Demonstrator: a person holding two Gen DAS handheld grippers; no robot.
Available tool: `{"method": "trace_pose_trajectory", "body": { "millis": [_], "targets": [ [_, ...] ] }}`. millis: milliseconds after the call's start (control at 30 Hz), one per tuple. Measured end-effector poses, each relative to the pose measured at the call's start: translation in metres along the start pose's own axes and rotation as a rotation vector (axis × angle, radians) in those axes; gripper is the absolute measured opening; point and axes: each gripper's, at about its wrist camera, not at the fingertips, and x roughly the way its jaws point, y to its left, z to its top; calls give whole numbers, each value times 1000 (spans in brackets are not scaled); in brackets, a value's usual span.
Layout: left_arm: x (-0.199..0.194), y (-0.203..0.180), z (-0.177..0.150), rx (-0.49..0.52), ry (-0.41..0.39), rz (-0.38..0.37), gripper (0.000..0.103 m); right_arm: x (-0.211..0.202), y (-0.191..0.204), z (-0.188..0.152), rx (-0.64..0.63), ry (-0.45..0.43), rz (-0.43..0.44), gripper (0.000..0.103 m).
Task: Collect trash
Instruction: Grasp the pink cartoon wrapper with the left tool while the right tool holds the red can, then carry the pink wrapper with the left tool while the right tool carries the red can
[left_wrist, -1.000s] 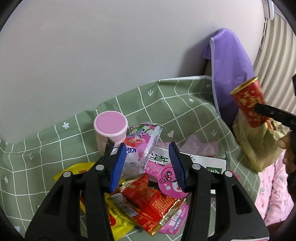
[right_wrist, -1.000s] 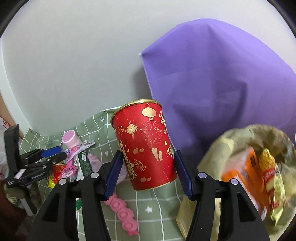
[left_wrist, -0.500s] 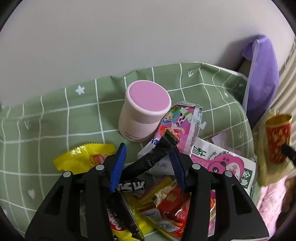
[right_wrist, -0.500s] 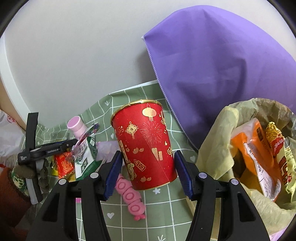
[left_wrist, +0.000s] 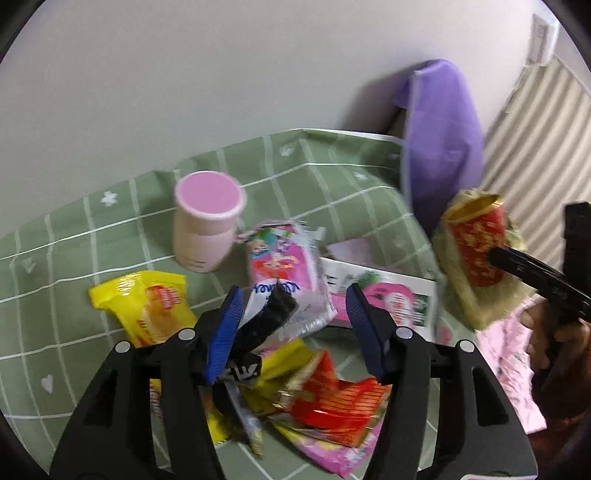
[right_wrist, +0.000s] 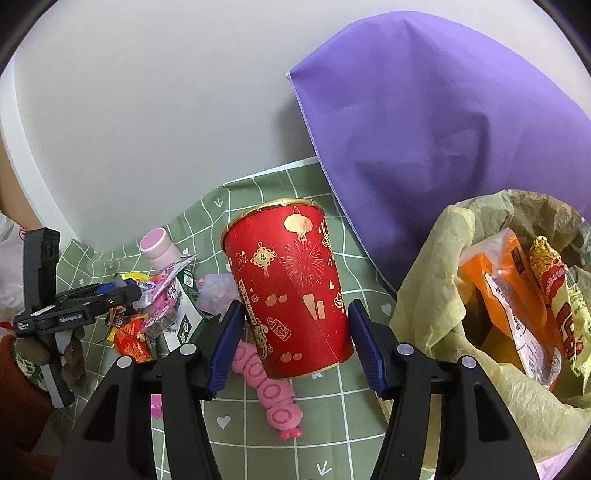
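Right tool (right_wrist: 295, 343) clenched on a red paper cup (right_wrist: 291, 288), blue pads pressing both sides; cup upright, slightly tilted, gold rim, printed with gold lanterns, fireworks, a knot charm with a character on it, and a vertical line of small gold text too small to read. Cup is held above the green grid cloth (right_wrist: 332, 417) on the counter, just beside the yellow-green trash bag (right_wrist: 436, 295), whose open mouth shows an orange packet (right_wrist: 502, 284) and a yellow-red noodle packet (right_wrist: 554, 284) with red Chinese writing, not legible. A pink segmented toy (right_wrist: 273, 398) lies on the cloth below the cup. Left tool (left_wrist: 291, 332) released, its jaws have just been opening; a black wrapper (left_wrist: 266, 325) with white letters, blurred, sits between them against the left pad, the right pad clear of it. Under it a wrapper pile: pink cartoon packet (left_wrist: 284, 266) with blue script, unreadable; yellow packet (left_wrist: 147, 306); red packet (left_wrist: 332, 402); white-green carton (left_wrist: 391, 299) with pink picture. Pink-lidded jar (left_wrist: 207, 225) stands upright behind the pile. Purple cloth (right_wrist: 443, 129) against the wall.
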Motion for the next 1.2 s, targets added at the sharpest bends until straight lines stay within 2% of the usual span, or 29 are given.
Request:
{"method": "trace_pose_trajectory", "body": {
  "millis": [133,200,267,300,367,433,500,600,700,933,1200],
  "targets": [
    [26,7,6,-14,90,86,55,2,2,-1,-3,4,3,55],
    [30,14,8,-33,106,93,57,3,3,-2,-4,8,4,55],
    [34,23,14,-95,135,91,55,2,3,-3,-5,7,5,55],
    [35,28,15,-126,145,85,52,2,4,-3,-6,5,4,55],
    [31,32,16,-147,142,109,23,2,3,-4,-12,2,0,55],
    [21,31,15,-132,114,130,20,0,2,-4,-16,-8,-7,55],
    [7,27,17,-116,72,117,19,-2,1,-4,-11,-18,-14,55],
    [-8,13,26,-80,15,144,19,-3,-1,-1,-5,-32,-24,55],
    [-21,-8,41,-25,-33,138,19,-7,-3,3,-5,-49,-31,55],
    [-34,-76,75,146,-104,128,20,-34,-8,16,-17,-126,-63,55],
    [-32,-162,100,324,-141,14,20,-89,-37,30,-10,-245,-165,55]
  ]
}}
